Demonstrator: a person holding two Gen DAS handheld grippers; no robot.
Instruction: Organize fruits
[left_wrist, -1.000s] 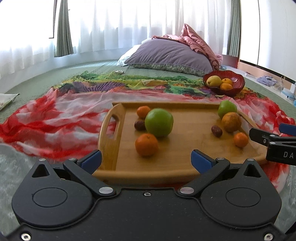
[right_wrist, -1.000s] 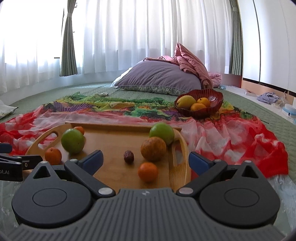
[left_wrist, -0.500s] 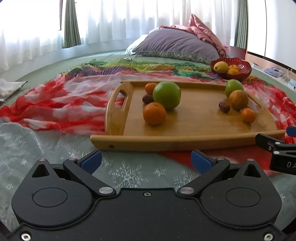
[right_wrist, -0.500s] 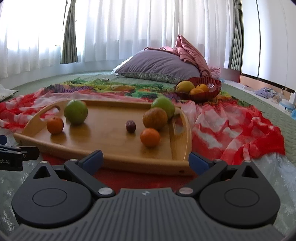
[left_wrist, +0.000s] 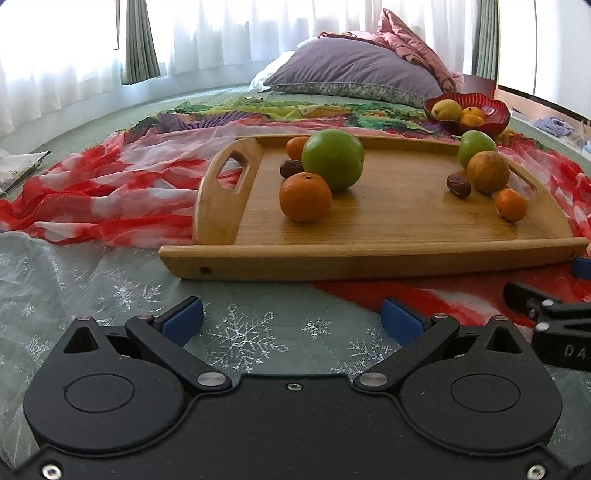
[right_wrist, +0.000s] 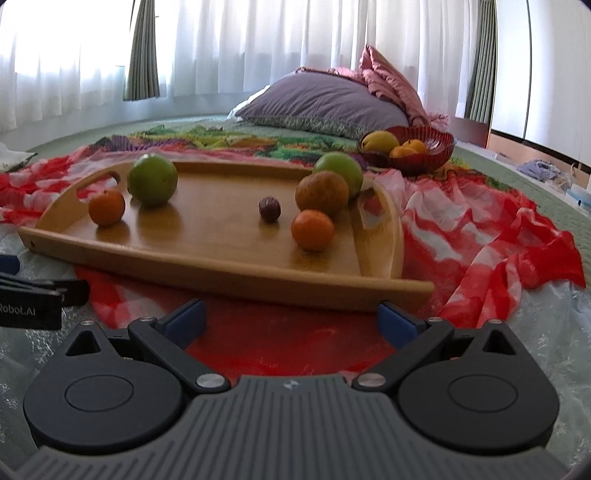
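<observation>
A wooden tray (left_wrist: 369, 254) lies on a red and white cloth; it also shows in the right wrist view (right_wrist: 207, 266). On it sit a big green fruit (left_wrist: 332, 159), an orange (left_wrist: 305, 197), a dark date (left_wrist: 290, 168), a second green fruit (left_wrist: 475, 144), a brownish fruit (left_wrist: 488, 172), a small orange (left_wrist: 510, 204) and another date (left_wrist: 458, 185). A red bowl (left_wrist: 491, 114) behind the tray holds yellow and orange fruits. My left gripper (left_wrist: 291, 315) is open and empty, short of the tray's front rim. My right gripper (right_wrist: 291, 319) is open and empty, also short of the rim.
A purple pillow (left_wrist: 354, 74) with a pink blanket lies at the back by white curtains. The red and white cloth (left_wrist: 110, 192) spreads left and right of the tray. A pale snowflake cloth (left_wrist: 110, 288) covers the bed in front. Papers (left_wrist: 18, 166) lie far left.
Both grippers have pulled back from the tray and dropped lower; the tray now lies farther ahead of the fingertips. The fruits have not moved on the tray.
</observation>
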